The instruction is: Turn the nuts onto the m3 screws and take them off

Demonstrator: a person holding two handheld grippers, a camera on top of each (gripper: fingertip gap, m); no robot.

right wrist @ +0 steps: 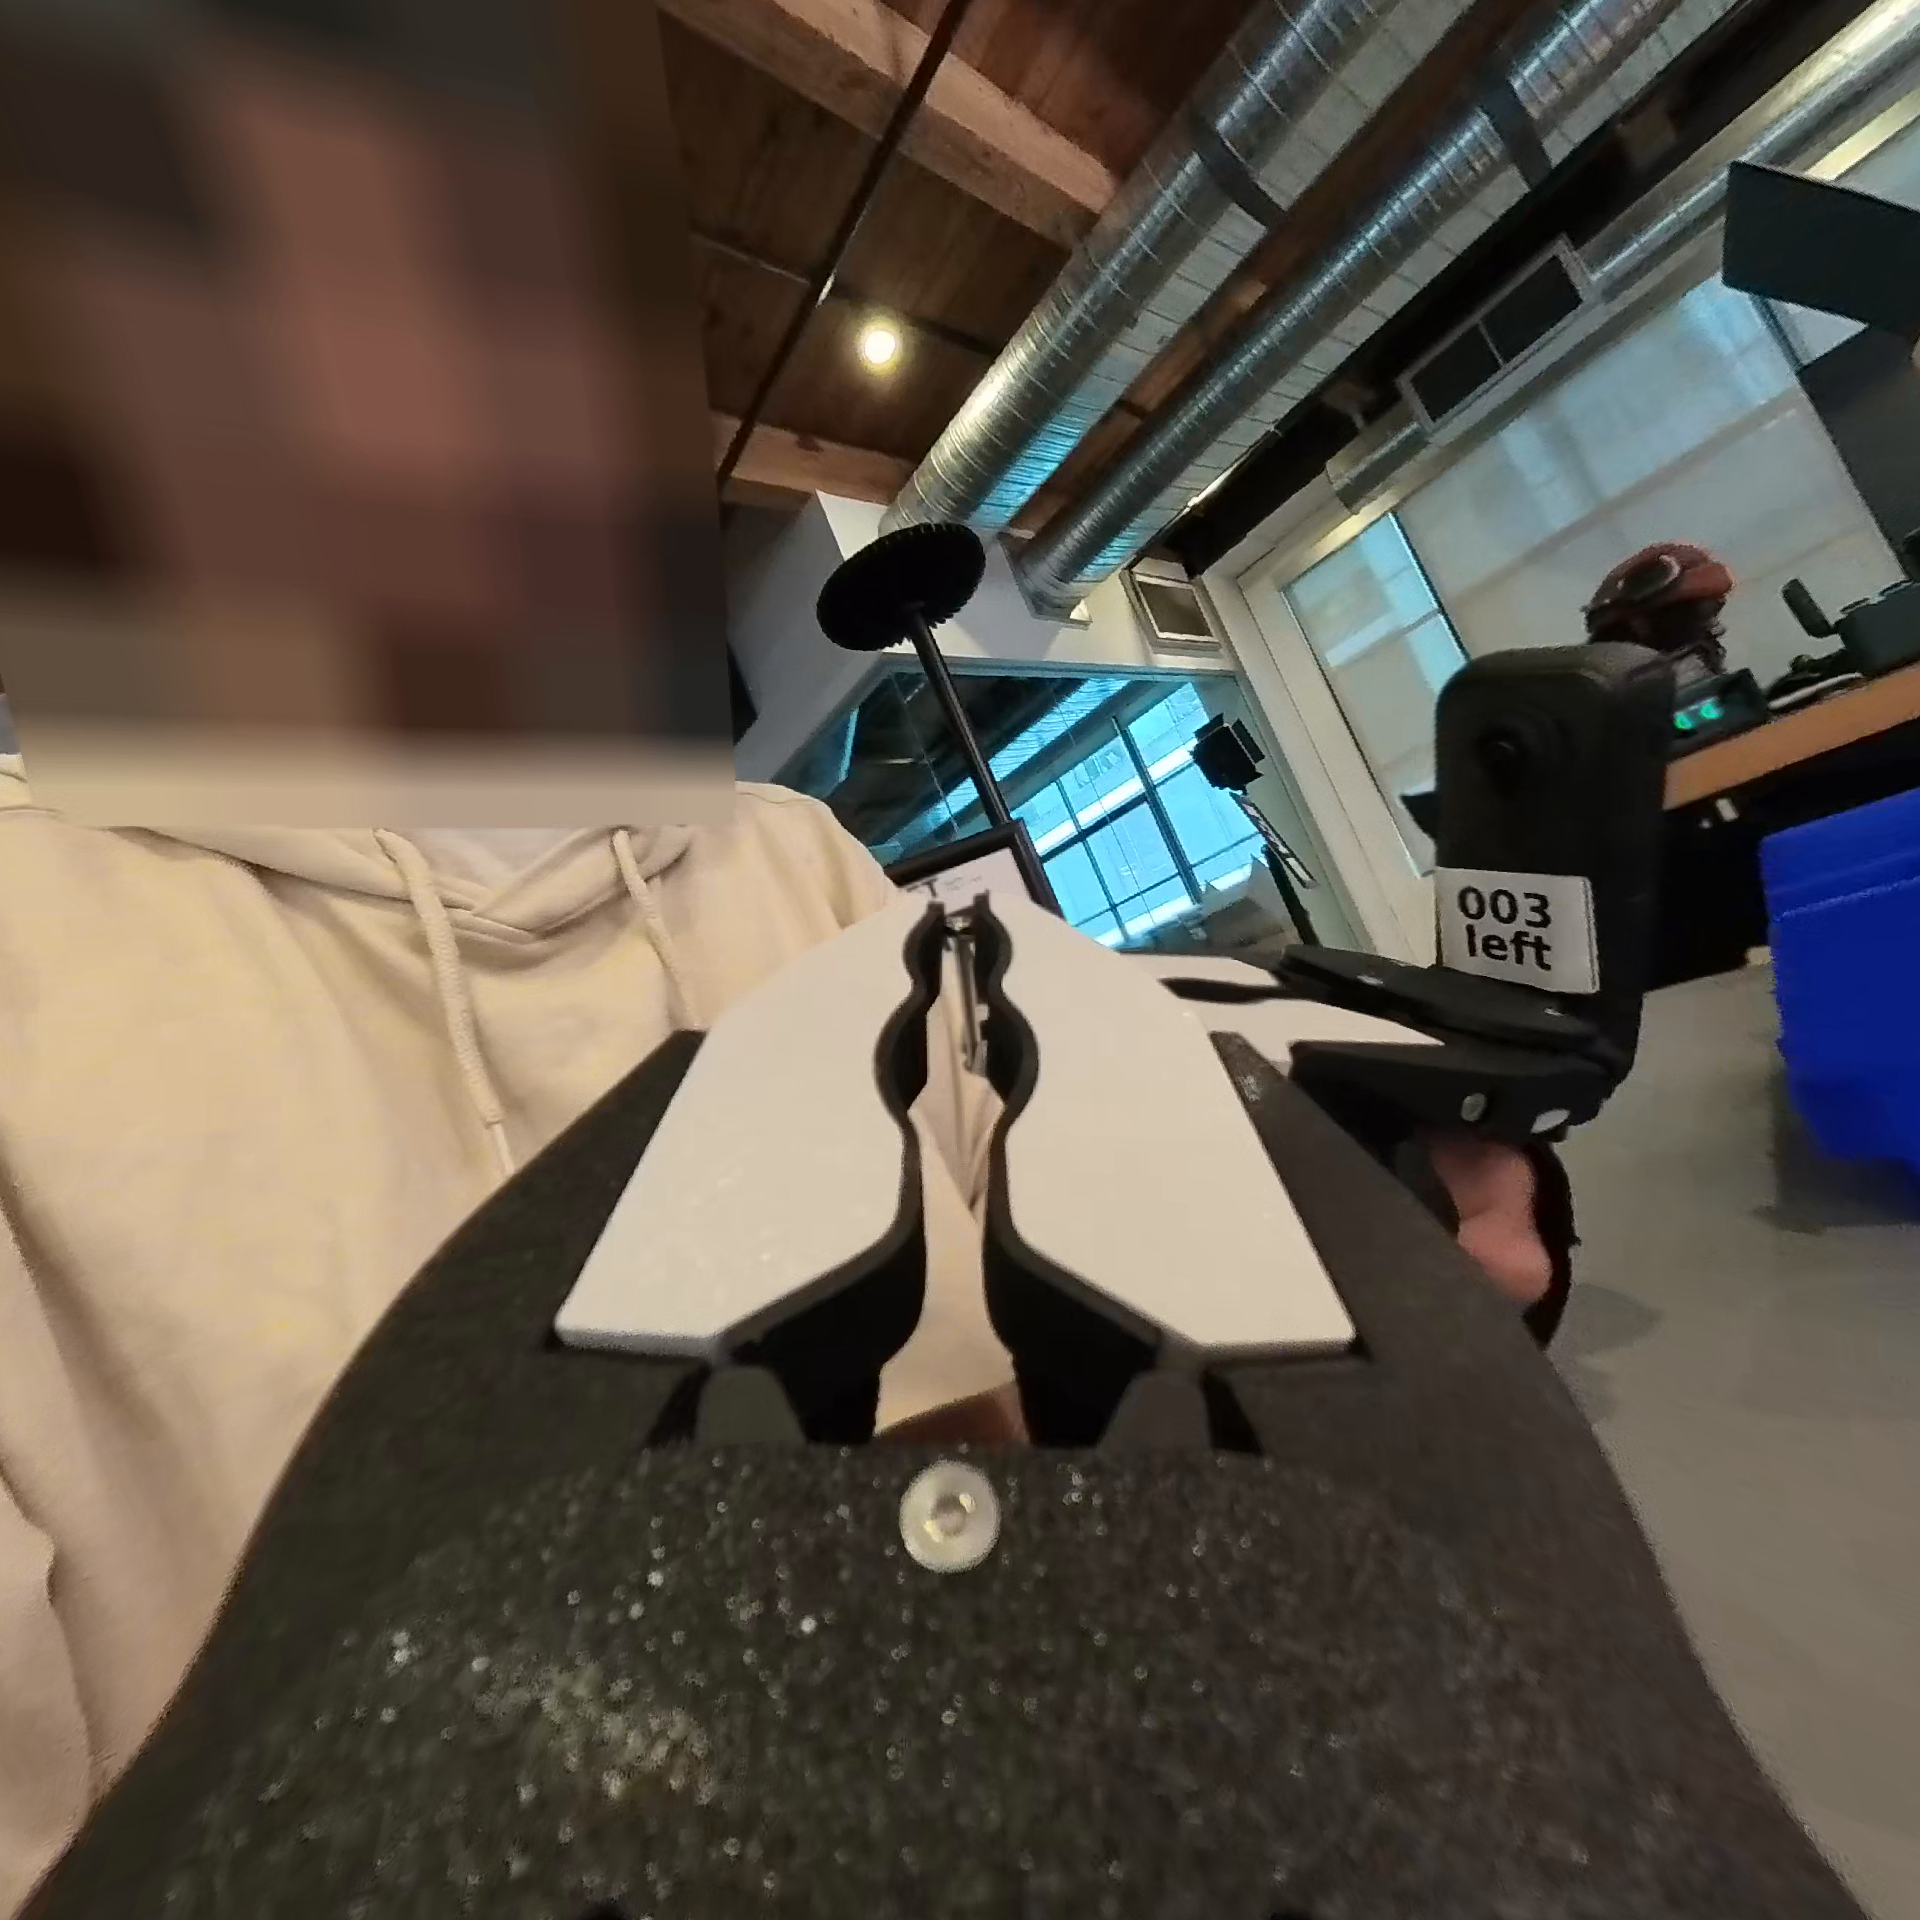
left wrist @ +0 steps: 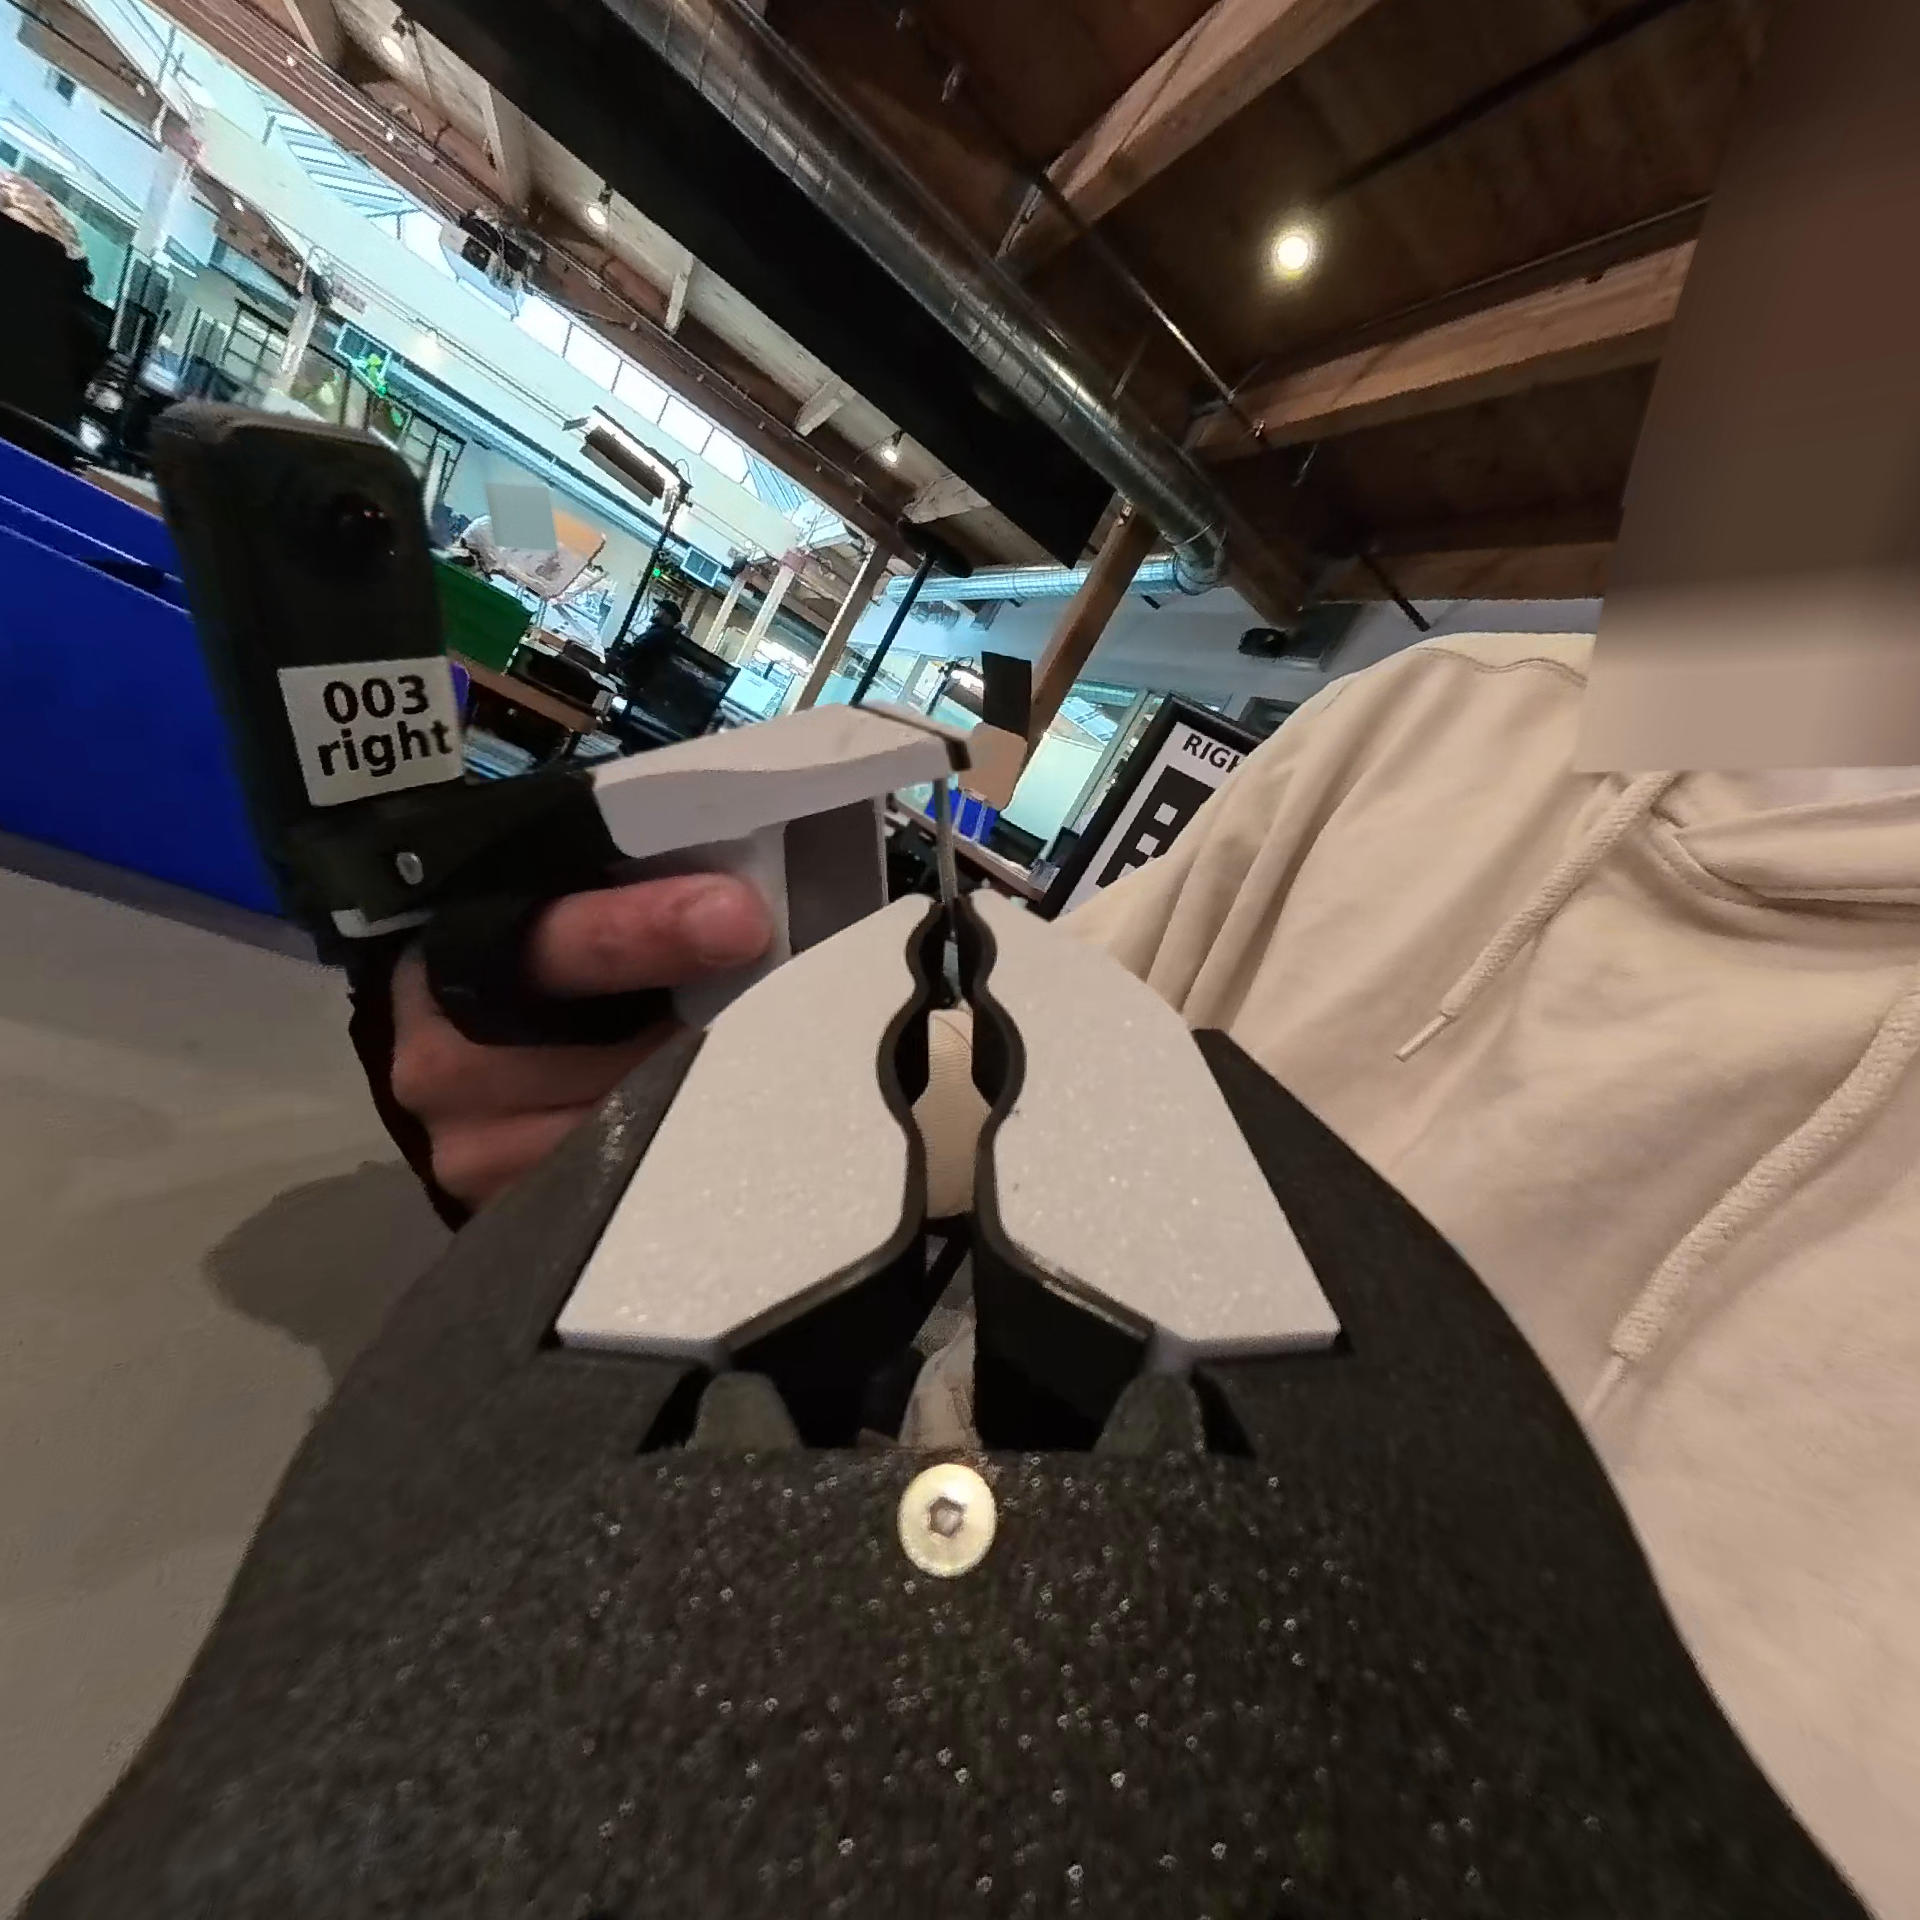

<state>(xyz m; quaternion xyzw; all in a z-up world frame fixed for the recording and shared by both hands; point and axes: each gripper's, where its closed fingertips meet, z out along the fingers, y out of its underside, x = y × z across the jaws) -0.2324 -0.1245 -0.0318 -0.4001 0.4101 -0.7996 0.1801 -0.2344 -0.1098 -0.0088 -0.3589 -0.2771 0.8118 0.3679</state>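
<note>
One thin m3 screw [left wrist: 943, 847] pinched between both tools, at 12 o'clock of each wrist view. Left tool [left wrist: 951, 914] pressed together on its lower end; right tool [right wrist: 961, 920] clamped on the other end, coming in from 10 o'clock. Cream hoodie [left wrist: 1507, 1039] close behind, grey bench [left wrist: 125, 1091] below.
</note>
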